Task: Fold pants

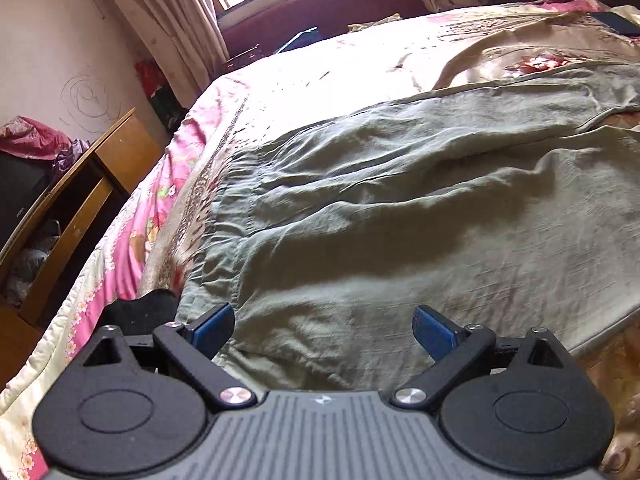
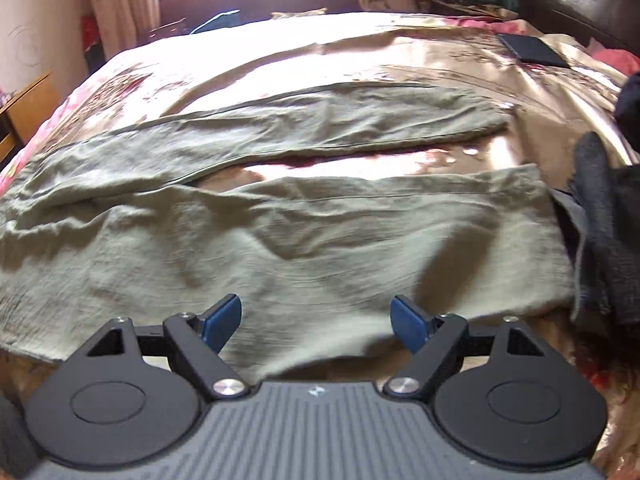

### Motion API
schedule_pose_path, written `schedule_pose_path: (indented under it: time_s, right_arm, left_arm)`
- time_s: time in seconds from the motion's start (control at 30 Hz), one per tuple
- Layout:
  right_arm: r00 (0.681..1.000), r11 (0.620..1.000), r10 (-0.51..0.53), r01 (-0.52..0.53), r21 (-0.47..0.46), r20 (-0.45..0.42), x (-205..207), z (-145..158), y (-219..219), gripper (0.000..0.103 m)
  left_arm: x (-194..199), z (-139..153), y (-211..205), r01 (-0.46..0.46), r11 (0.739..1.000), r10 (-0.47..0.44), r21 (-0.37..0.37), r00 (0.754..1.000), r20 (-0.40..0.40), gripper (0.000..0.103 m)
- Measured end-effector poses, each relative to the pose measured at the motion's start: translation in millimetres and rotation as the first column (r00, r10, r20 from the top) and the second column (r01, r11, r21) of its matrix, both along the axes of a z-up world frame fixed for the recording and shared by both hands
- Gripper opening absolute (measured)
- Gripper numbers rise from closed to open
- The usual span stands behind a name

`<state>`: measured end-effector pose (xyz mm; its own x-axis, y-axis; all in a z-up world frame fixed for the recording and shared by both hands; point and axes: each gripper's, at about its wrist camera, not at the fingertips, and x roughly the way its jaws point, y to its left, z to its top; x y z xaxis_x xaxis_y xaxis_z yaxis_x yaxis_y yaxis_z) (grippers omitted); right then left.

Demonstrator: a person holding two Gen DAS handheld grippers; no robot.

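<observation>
Olive-green pants (image 1: pixel 400 208) lie spread flat on the bed, waist toward the left, both legs running to the right. In the right wrist view the pants (image 2: pixel 280 240) show two separate legs with a gap of bedspread between them. My left gripper (image 1: pixel 324 330) is open and empty, just above the near edge of the waist area. My right gripper (image 2: pixel 316 322) is open and empty, just above the near edge of the nearer leg.
The bed has a floral satin bedspread (image 1: pixel 320 76). A dark garment pile (image 2: pixel 608 232) lies at the right by the leg cuffs. A dark flat object (image 2: pixel 528 50) lies near the headboard. A wooden desk (image 1: pixel 80 196) stands left of the bed.
</observation>
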<state>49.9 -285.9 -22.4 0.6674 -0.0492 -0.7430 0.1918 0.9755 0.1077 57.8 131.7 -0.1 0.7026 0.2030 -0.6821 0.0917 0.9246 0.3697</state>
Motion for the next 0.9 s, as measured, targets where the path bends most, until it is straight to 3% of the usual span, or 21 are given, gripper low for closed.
schedule_pose_path:
  time_s: [0.13, 0.2, 0.23, 0.37, 0.5, 0.73, 0.8, 0.9]
  right_arm:
    - [0.961, 0.961, -0.268, 0.272, 0.053, -0.069, 2, -19, -75, 0.078]
    - [0.954, 0.937, -0.295, 0.301, 0.177, -0.057, -2, -26, -107, 0.069]
    - [0.952, 0.933, -0.302, 0.306, 0.189, -0.054, -1, -26, -111, 0.067]
    - [0.961, 0.954, -0.272, 0.277, 0.115, -0.055, 2, -16, -95, 0.067]
    - [0.99, 0.99, -0.14, 0.14, -0.002, 0.017, -4, -5, -59, 0.068]
    - [1.0, 0.994, 0.012, -0.011, -0.105, 0.008, 50, -9, -36, 0.068]
    - [0.998, 0.979, 0.053, -0.055, -0.196, -0.014, 67, -18, -34, 0.076]
    - [1.0, 0.982, 0.014, -0.017, -0.186, -0.016, 91, -26, -50, 0.082]
  left_arm:
    - [10, -6, -47, 0.086, 0.996, -0.086, -0.014, 0.995, -0.043, 0.103]
    - [11, -6, -70, 0.131, 0.991, -0.132, -0.01, 0.99, -0.045, 0.103]
    - [10, -5, -79, 0.151, 0.988, -0.151, -0.003, 0.988, -0.043, 0.103]
    - [7, 2, -99, 0.205, 0.979, -0.205, 0.015, 0.978, -0.034, 0.103]
    - [8, 7, -88, 0.191, 0.981, -0.191, 0.026, 0.981, -0.021, 0.103]
    - [18, 2, -69, 0.172, 0.985, -0.172, 0.017, 0.985, -0.014, 0.103]
    - [24, -2, -71, 0.18, 0.984, -0.179, 0.011, 0.984, -0.013, 0.103]
    - [36, -12, -78, 0.189, 0.982, -0.189, 0.011, 0.982, -0.019, 0.103]
